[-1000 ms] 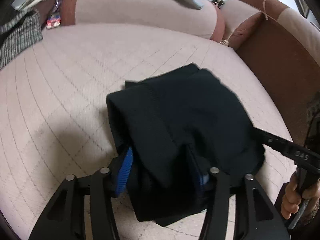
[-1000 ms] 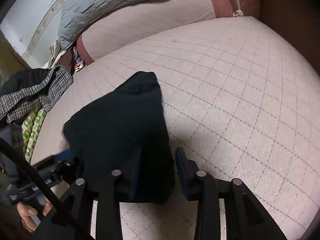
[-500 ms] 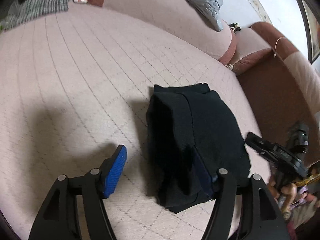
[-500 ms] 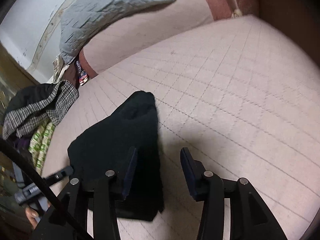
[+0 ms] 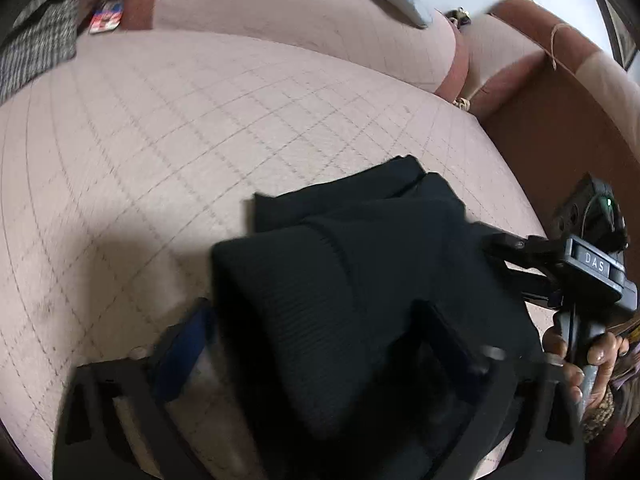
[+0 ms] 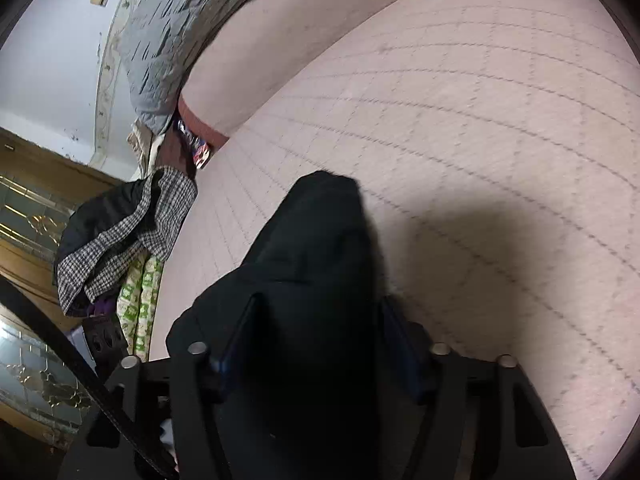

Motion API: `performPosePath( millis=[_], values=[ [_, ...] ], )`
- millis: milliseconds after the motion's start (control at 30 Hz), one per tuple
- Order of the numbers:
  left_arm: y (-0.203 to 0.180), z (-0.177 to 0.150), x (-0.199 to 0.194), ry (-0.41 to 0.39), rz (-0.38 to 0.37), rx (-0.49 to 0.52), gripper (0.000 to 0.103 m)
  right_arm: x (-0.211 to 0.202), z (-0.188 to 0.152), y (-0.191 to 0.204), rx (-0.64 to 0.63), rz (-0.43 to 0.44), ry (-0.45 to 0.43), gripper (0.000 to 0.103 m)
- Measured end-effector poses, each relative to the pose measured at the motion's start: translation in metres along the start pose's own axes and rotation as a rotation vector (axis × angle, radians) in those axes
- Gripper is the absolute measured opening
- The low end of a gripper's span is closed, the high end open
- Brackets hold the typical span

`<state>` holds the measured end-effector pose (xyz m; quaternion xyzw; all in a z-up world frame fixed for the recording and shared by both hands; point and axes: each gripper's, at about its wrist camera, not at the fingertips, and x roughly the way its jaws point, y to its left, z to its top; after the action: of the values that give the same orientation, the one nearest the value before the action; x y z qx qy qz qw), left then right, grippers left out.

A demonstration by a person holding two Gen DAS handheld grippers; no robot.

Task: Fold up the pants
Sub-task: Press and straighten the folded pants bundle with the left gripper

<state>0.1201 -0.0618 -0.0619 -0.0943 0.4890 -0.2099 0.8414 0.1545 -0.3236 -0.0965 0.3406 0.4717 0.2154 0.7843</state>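
Two grippers are in on this one, both black plastic with blue pads, both closing around the same bundle. From its own camera the left gripper point(image 5: 320, 344) has the folded black pants point(image 5: 360, 280) bulging up between its jaws, and the blue pad point(image 5: 180, 352) on the left finger sits right against the cloth, so it looks like it's squeezing the bundle, though that view is blurry. From the right wrist view the right gripper point(image 6: 320, 344) also has a thick wad of the pants point(image 6: 308, 280) between its fingers, with both fingers pressed into the fabric. The right one also shows up in the left view, gripper body point(image 5: 560, 264) coming in from the right edge with one hand point(image 5: 588, 360) wrapped around its handle. So that's one pair of pants, ribbed knit-looking, folded into a chunky block on the pink quilted sofa seat point(image 5: 200, 140) with its diamond stitch lines. Further back there's one grey quilted blanket point(image 6: 168, 40) draped over the backrest and one heap of clothes point(image 6: 120, 236) at the seat's end, with a houndstooth piece on top.
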Motion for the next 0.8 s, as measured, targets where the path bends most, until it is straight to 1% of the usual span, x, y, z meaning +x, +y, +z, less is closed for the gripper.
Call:
performPosePath(
  millis=[33,67,100,133,200,333,433,467,567,600,667,700,733,767,800],
  values=[
    [0.000,0.001,-0.002,0.017,-0.026,-0.008,0.051,0.002,-0.001,0.003,0.006,-0.007,0.010,0.042],
    [0.000,0.002,-0.007,0.015,-0.031,-0.022,0.047,0.001,-0.002,0.010,-0.003,-0.027,0.004,0.032],
    [-0.001,0.003,-0.012,0.005,-0.044,-0.021,0.038,-0.002,-0.003,0.015,-0.014,-0.028,-0.002,0.028],
    [0.000,0.003,-0.016,0.003,-0.047,-0.016,0.037,-0.005,-0.004,0.021,-0.022,-0.022,-0.012,0.024],
    [0.002,0.005,-0.025,0.000,-0.063,-0.026,0.036,-0.013,-0.006,0.035,-0.034,-0.004,-0.033,0.022],
    [0.007,0.019,-0.038,-0.020,-0.075,-0.046,0.036,-0.024,-0.002,0.068,-0.094,0.008,-0.068,0.021],
    [0.012,0.035,-0.041,-0.037,-0.067,-0.060,0.036,-0.025,0.007,0.088,-0.146,-0.013,-0.090,0.021],
    [0.015,0.044,-0.039,-0.038,-0.063,-0.066,0.036,-0.022,0.010,0.091,-0.121,-0.030,-0.108,0.021],
    [0.024,0.063,-0.024,-0.015,-0.064,-0.088,0.036,-0.012,0.025,0.087,-0.101,-0.073,-0.118,0.021],
    [0.027,0.068,-0.018,-0.006,-0.052,-0.092,0.037,-0.009,0.028,0.083,-0.097,-0.087,-0.118,0.021],
    [0.031,0.073,-0.005,0.010,0.002,-0.095,0.042,0.003,0.035,0.074,-0.094,-0.157,-0.110,0.023],
    [0.035,0.073,0.001,0.029,0.023,-0.107,0.045,0.009,0.037,0.070,-0.092,-0.203,-0.102,0.031],
    [0.039,0.072,0.004,0.043,0.011,-0.127,0.051,0.015,0.037,0.063,-0.088,-0.267,-0.097,0.037],
    [0.043,0.070,0.002,0.054,-0.018,-0.150,0.053,0.018,0.037,0.057,-0.081,-0.326,-0.104,0.044],
    [0.045,0.069,0.000,0.061,-0.030,-0.165,0.053,0.017,0.036,0.054,-0.075,-0.354,-0.113,0.047]
  ],
)
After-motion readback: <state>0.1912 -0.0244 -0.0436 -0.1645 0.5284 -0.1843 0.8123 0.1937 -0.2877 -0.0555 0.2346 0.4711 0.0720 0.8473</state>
